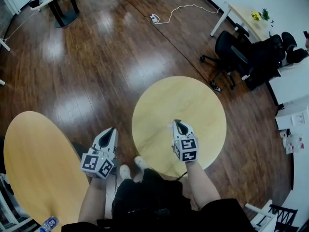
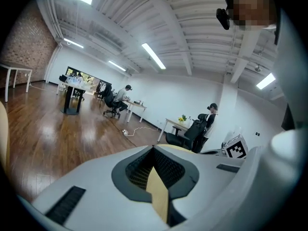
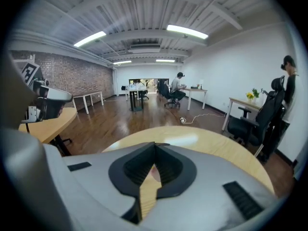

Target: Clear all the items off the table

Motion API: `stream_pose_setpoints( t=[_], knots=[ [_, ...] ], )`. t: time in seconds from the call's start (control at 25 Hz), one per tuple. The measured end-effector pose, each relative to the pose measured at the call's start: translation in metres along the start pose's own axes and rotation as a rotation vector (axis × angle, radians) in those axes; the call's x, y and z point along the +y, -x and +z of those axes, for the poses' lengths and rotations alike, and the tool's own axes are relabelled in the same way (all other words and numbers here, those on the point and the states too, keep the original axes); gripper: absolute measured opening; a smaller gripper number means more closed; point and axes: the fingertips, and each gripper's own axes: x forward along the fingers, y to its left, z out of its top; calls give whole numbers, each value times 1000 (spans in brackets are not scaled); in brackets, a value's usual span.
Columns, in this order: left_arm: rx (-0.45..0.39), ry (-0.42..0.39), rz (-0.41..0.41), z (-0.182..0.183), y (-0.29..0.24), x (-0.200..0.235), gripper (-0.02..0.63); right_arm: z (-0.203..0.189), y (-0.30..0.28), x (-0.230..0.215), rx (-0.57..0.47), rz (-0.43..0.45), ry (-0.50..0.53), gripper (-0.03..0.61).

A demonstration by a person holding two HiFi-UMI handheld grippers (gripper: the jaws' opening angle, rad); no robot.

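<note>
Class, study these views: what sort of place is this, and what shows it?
Most likely an open-plan office: black office chairs at a white desk, a round table on a wide wooden floor, and strip lights overhead.

2 round wooden tables (image 1: 207, 105), 2 grippers (left gripper (image 1: 112, 130), right gripper (image 1: 177, 123)), 1 plastic bottle (image 1: 49, 223), 1 white power strip (image 1: 154, 18), 1 white desk (image 1: 241, 14), 1 bunch of yellow flowers (image 1: 255, 16), and probably 2 black office chairs (image 1: 226, 50), crowded together.
</note>
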Motion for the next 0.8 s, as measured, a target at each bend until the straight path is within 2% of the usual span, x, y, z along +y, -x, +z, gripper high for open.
stream_pose_setpoints(
  t=[0.24,0.44,0.64,0.8],
  knots=[
    [-154,-81,-91,77,-22,-25,0,110,56,-19,-273,-76,32,2],
    [-216,-120,-148,108,-20,-57,0,159,109,-35,-434,-128,49,2],
    [-267,-122,-106,119,1,-51,0,178,116,-27,-494,-97,70,2],
    [-310,-128,8,123,37,-20,0,198,89,12,-513,18,113,2]
  ],
)
